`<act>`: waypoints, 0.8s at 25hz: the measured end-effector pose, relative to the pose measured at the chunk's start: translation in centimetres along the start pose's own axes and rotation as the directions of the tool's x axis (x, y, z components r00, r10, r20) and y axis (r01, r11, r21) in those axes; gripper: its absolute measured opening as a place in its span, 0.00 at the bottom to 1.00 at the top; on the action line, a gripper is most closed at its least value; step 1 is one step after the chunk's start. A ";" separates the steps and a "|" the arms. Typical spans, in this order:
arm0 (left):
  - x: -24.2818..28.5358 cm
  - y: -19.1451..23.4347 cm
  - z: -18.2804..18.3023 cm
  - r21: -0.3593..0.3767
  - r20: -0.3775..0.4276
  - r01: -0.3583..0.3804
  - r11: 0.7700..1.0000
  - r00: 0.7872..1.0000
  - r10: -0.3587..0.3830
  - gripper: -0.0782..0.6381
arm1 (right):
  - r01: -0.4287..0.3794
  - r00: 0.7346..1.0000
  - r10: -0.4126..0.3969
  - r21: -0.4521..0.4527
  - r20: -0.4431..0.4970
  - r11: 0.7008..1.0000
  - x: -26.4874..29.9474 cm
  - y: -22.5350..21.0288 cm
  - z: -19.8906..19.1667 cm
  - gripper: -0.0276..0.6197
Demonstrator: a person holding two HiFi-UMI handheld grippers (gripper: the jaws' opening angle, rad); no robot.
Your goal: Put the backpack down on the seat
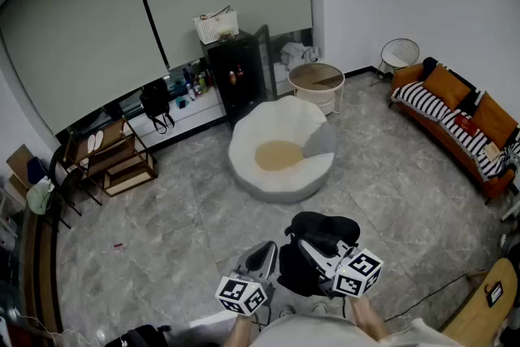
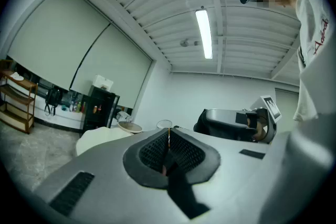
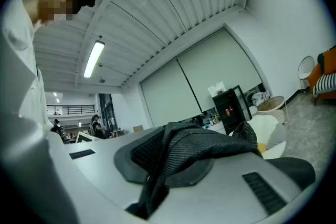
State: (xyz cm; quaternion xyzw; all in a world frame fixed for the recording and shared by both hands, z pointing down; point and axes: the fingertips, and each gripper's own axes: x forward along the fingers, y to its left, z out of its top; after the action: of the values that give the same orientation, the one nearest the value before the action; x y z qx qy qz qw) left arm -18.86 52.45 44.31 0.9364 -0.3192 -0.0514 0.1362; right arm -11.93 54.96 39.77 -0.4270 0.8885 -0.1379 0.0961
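The black backpack (image 1: pixel 322 230) hangs in front of me, low in the head view, over the grey floor. My right gripper (image 1: pixel 304 245) is shut on its woven black strap (image 3: pixel 202 145), which drapes over the jaws (image 3: pixel 169 150). My left gripper (image 1: pixel 267 248) is beside it on the left, shut with nothing between its pads (image 2: pixel 168 147). The left gripper view also shows the right gripper (image 2: pixel 208 116) with the backpack (image 2: pixel 201 125) under it. The seat (image 1: pixel 280 149), a round white lounge chair with a tan cushion, stands a few steps ahead, apart from the backpack.
Behind the seat are a black cabinet (image 1: pixel 240 74) with a white basket (image 1: pixel 216 26) on top and a round side table (image 1: pixel 317 81). An orange sofa (image 1: pixel 455 116) lines the right wall. A wooden shelf (image 1: pixel 115 160) stands at the left. A cable (image 1: pixel 431 295) runs across the floor at my right.
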 end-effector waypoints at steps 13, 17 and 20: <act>0.7 0.3 -0.8 0.020 -0.023 -0.045 0.999 0.999 0.045 0.16 | 0.016 1.000 -0.016 0.004 -0.026 1.000 -1.7 -1.9 -0.3 0.11; 1.8 0.0 -1.2 0.027 -0.033 -0.050 0.998 0.998 0.051 0.16 | 0.016 1.000 -0.016 0.020 -0.023 1.000 -2.0 -2.9 -0.3 0.11; 2.9 -0.7 -1.7 0.028 -0.048 -0.056 0.998 0.997 0.057 0.16 | 0.008 1.000 -0.008 0.032 -0.018 0.999 -2.9 -4.0 -0.4 0.11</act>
State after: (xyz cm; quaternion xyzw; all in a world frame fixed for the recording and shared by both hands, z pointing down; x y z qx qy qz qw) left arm -15.81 51.60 45.67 0.9298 -0.3427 -0.0202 0.1328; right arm -7.32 54.86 41.59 -0.4277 0.8853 -0.1562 0.0945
